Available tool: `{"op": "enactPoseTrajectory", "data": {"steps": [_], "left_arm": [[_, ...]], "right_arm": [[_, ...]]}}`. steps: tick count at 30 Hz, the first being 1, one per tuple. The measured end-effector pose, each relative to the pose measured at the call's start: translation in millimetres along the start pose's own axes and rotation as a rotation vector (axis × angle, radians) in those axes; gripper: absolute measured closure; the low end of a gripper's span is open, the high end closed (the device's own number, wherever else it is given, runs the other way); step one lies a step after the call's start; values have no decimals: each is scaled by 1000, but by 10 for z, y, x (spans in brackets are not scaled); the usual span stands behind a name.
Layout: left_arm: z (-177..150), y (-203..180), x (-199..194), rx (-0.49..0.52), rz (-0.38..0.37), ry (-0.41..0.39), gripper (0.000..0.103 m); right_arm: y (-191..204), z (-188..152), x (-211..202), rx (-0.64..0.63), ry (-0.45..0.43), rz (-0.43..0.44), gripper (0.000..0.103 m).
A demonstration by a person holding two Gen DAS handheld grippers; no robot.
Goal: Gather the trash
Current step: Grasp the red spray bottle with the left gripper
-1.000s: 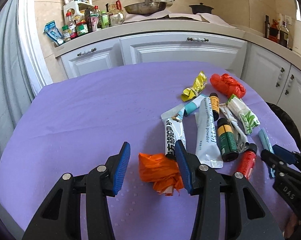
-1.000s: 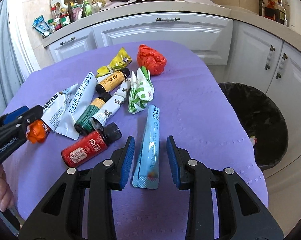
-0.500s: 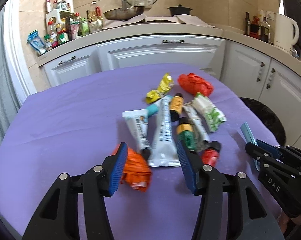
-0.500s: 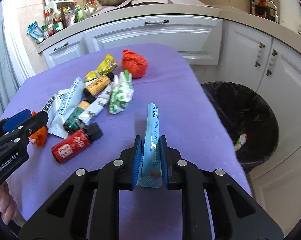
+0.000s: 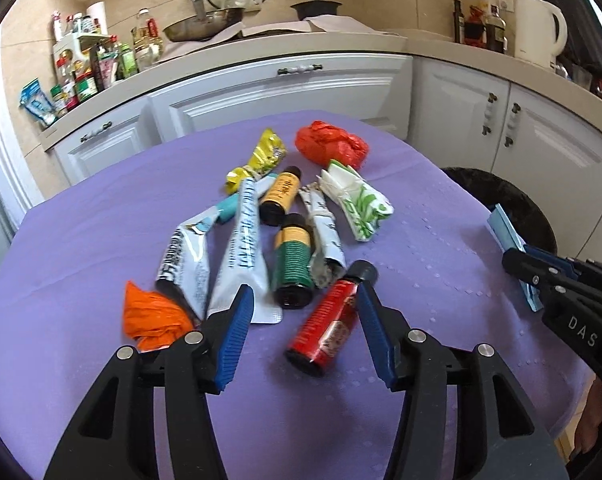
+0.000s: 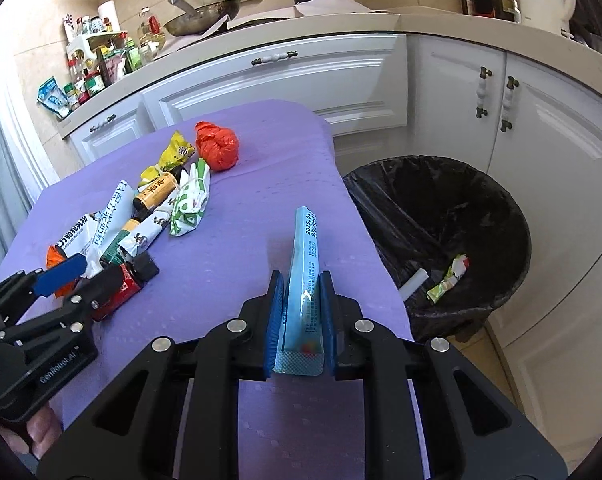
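Pinching a light blue packet (image 6: 306, 280) upright between your right gripper (image 6: 299, 322) fingers, you are holding it lifted off the purple table (image 6: 253, 216), with the lined bin (image 6: 441, 236) at two o'clock. Your left gripper (image 5: 301, 332), fingers spread, is straddling a red bottle (image 5: 327, 326), probably the next pickup.

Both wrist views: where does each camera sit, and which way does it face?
Left wrist: behind the open left gripper, facing the red bottle with black cap on the purple tablecloth; right gripper at right edge.
Right wrist: behind the right gripper, shut on a light blue flat packet, facing the black-lined trash bin; left gripper at left.
Shared: bottle, cloth, bin.
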State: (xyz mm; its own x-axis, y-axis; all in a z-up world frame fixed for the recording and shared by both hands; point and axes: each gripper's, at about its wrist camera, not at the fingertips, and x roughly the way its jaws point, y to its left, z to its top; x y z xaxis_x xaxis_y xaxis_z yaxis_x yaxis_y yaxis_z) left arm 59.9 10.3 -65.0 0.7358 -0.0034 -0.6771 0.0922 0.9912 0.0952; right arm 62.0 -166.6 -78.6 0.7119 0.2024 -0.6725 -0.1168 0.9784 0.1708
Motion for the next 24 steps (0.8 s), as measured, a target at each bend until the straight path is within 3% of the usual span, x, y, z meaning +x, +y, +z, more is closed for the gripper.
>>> {"op": "enactPoseTrajectory", "data": {"steps": [6, 14, 24], "left_arm": [[-22, -73, 57, 34, -16, 22, 50], [-53, -185, 53, 87, -39, 18, 73], [-37, -179, -62, 46, -59, -20, 78]], "right_arm": [[-15, -6, 15, 8, -1, 10, 85], [-15, -7, 14, 7, -2, 8, 85], [-9, -1, -5, -11, -11, -6, 85]]}}
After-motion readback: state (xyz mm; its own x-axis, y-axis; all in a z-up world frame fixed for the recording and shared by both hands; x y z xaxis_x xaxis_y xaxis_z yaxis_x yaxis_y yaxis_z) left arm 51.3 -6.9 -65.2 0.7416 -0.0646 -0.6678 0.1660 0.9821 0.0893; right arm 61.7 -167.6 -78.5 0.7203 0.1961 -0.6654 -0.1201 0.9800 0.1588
